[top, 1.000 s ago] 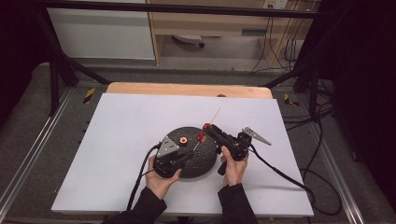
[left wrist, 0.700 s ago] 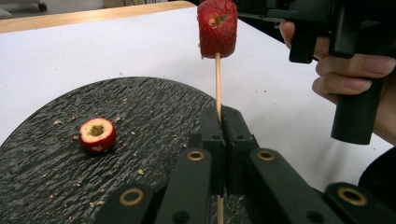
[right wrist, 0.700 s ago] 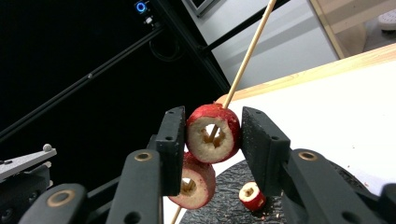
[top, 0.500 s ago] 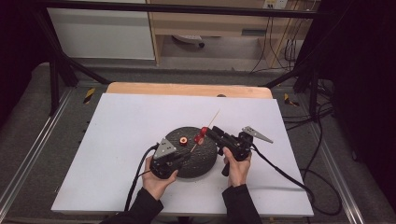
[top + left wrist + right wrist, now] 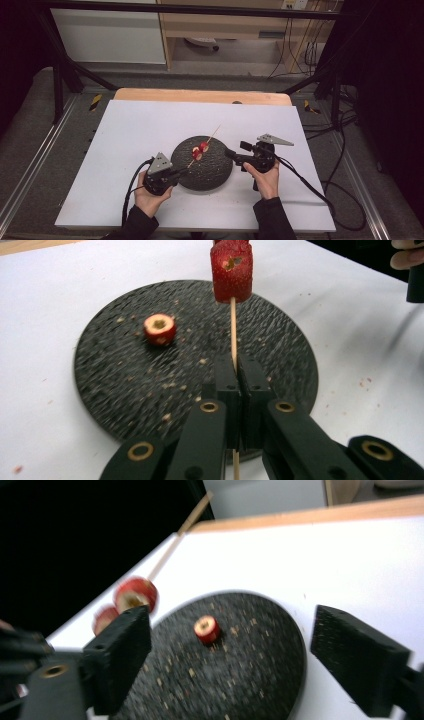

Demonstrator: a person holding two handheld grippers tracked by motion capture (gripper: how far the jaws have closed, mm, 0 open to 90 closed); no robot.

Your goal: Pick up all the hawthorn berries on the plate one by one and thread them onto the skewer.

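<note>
While the left gripper (image 5: pixel 235 390) stands fully closed, we note its two black jaws pinching the thin wooden skewer (image 5: pixel 233 330) low on its shaft, with the stick rising between the pads to a red fruit piece (image 5: pixel 231 270) threaded above. We record the right gripper (image 5: pixel 230 665) with its jaws having just been opening; they now stand wide apart with nothing between the pads, and they touch nothing. In the high view we see the skewer (image 5: pixel 205 147) slanting up and away from the left gripper (image 5: pixel 182 172) over the round dark plate (image 5: pixel 212 175), carrying two red pieces near its middle. A further loose red piece (image 5: pixel 207 629) lies on the plate surface, apart from the skewer; in the right gripper view it sits ahead of and between the open jaws. We find the right gripper (image 5: pixel 231 154) held level just beside the plate's right edge, pointing left towards the skewered fruit. Both of the person's hands, the left hand (image 5: pixel 150 197) and the right hand (image 5: pixel 267 180), come in from the near edge of the white table (image 5: pixel 125 130) in dark sleeves, one at each side of the plate.
</note>
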